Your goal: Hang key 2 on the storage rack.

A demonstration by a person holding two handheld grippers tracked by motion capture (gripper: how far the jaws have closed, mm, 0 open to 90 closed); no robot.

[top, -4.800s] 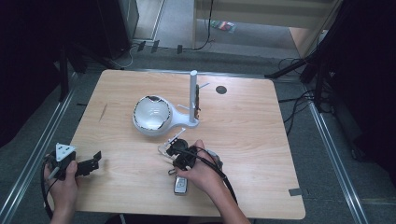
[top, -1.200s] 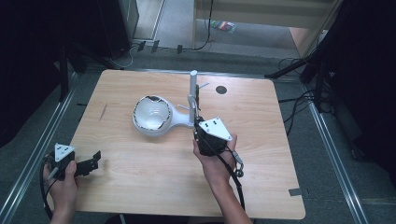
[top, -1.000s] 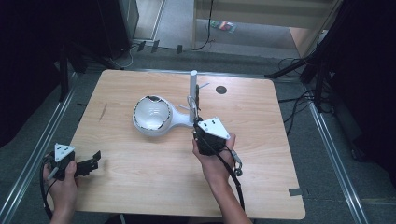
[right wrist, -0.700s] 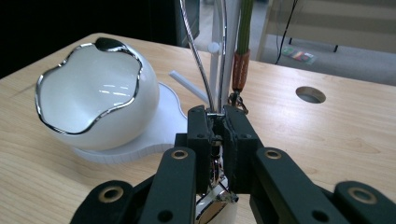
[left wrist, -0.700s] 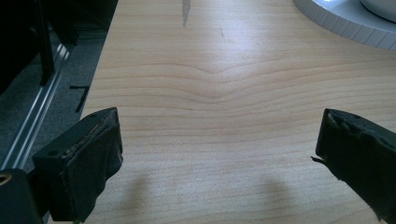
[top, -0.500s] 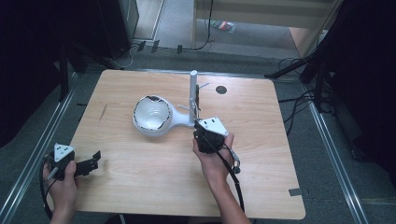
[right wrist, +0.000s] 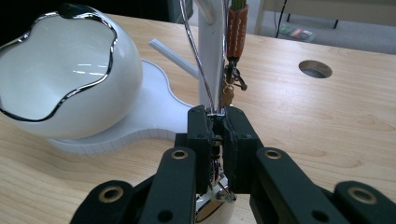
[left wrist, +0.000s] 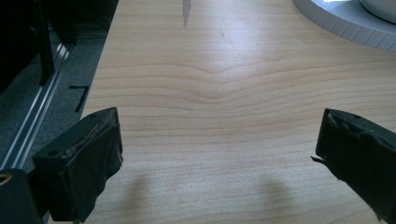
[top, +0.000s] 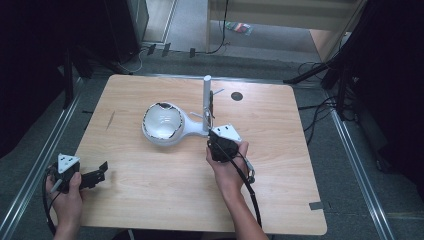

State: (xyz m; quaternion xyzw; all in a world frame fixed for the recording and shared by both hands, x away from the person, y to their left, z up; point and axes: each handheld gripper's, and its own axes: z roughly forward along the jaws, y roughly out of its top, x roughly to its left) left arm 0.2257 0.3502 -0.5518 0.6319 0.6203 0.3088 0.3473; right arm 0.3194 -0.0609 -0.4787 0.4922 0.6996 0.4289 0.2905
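left claw [left wrist: 219, 163]: gripped in left hand [top: 67, 192] at near-left bench corner, lying level, jaws wide apart, nothing between | right claw [right wrist: 217, 122]: gripped in right hand [top: 230, 167] mid-bench, forearm reaching in from near edge, jaws pressed together, pinching a thin metal wire

A pale wooden desk [top: 150, 195] stands on a grey floor [top: 350, 165], with a round cable hole [top: 236, 96] near its far edge. Black cables [top: 320, 107] trail over the floor to the right, a metal rail [top: 37, 165] runs along the left, and a light wooden cabinet [top: 300, 15] stands beyond.
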